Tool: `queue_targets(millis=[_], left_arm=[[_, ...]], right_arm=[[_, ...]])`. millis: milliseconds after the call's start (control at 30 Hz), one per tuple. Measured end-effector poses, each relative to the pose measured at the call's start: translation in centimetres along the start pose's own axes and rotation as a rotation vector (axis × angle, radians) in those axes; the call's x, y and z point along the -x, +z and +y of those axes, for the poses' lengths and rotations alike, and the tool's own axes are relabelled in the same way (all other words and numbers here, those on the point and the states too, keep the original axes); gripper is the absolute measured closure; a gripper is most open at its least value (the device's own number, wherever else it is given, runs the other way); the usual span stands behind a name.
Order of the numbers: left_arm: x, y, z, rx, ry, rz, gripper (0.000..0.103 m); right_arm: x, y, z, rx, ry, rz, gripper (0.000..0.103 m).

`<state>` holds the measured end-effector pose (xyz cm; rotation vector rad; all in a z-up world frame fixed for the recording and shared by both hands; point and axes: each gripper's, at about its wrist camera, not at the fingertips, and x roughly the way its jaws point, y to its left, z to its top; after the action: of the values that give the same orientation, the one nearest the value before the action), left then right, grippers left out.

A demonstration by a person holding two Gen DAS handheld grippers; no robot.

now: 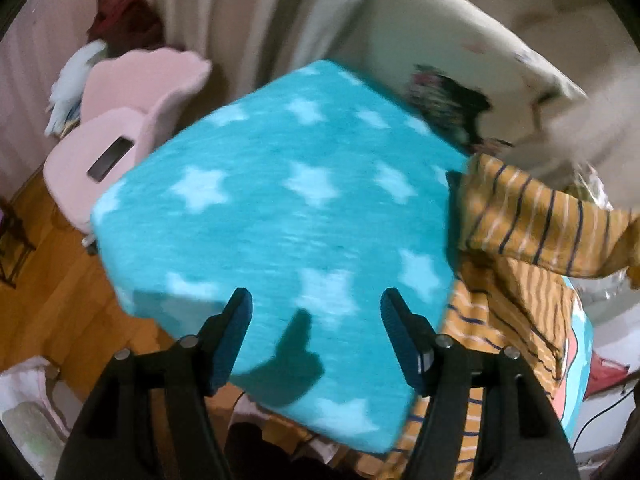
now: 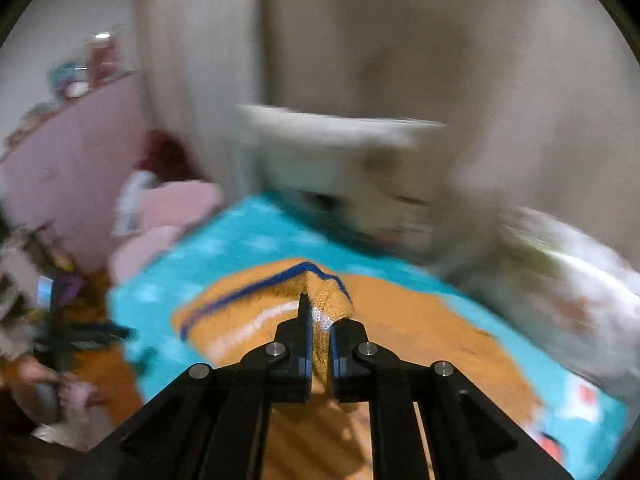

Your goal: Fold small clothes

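An orange garment with dark blue and white stripes [image 1: 532, 224] lies bunched at the right side of a turquoise star-patterned blanket [image 1: 288, 208]. My left gripper [image 1: 316, 300] is open and empty above the blanket, left of the garment. My right gripper [image 2: 320, 320] is shut on a fold of the orange striped garment [image 2: 328, 300] and holds it lifted above the blanket [image 2: 240, 240]. The rest of the garment hangs below the jaws. The right wrist view is blurred by motion.
A pink child's chair [image 1: 120, 132] stands left of the blanket-covered surface, over a wooden floor [image 1: 52, 300]. A white pillow or box [image 1: 460, 60] sits at the far side. Curtains hang behind. A pink shelf unit [image 2: 72, 160] stands at the left.
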<state>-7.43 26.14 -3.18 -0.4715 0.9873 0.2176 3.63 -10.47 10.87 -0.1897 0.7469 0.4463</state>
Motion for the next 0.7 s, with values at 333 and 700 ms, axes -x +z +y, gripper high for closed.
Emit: queue_targets(millis=[333,700], left_arm=[[-0.5,-4.1,-11.5,-0.132,-0.015,0.023,0.035],[-4.7,-3.2,-19.3,-0.282,-0.031,0.078,0.034]], right_arm=[[-0.2,-14.7,-18.9,-0.337,-0.244,0.223,0.07],[0.1,-19.4,-21.5,-0.476,-0.194,0.2,0.064]])
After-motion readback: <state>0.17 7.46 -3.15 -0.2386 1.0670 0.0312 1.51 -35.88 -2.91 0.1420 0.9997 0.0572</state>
